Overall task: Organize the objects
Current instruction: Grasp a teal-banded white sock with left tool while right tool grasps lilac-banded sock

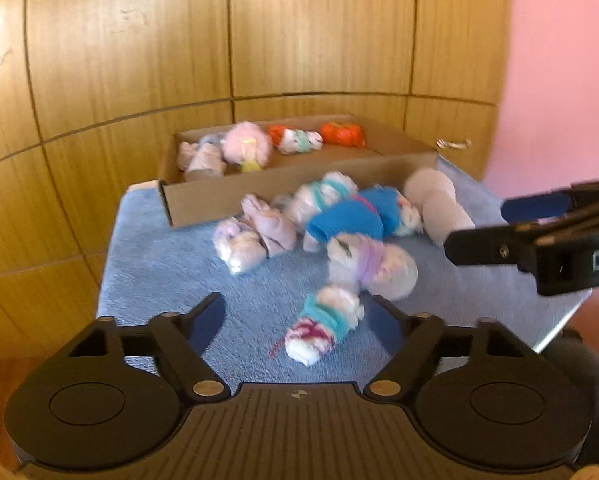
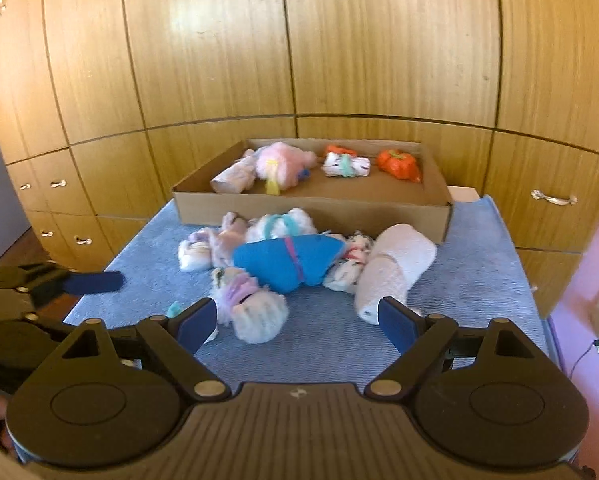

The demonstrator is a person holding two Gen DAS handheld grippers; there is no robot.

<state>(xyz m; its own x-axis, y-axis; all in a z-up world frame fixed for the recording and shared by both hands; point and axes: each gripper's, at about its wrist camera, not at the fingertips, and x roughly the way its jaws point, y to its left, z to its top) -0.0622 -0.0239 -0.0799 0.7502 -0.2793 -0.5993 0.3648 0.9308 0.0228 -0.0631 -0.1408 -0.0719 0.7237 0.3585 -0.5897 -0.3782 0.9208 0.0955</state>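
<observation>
Left wrist view: left gripper [image 1: 295, 314] jaws open, astride a teal-banded white sock roll [image 1: 324, 330] w/ red-streaked end, long axis slanting near-left to far-right, near the blue towel's [image 1: 171, 264] front edge. Right wrist view barely shows it; right gripper [image 2: 299, 322] open, empty. Beyond: blue sock bundle [image 2: 289, 258], then cardboard tray [image 2: 311, 210] at far edge.

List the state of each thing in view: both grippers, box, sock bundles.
left gripper: open, teal-banded bundle between its fingers, not pinched
right gripper: open, holding nothing
box: open-topped, partly filled
orange bundle: in box
pink bundle: in box
blue bundle: outside the box, on the blue cloth, in the pile
white roll: on cloth, beside pile
</observation>
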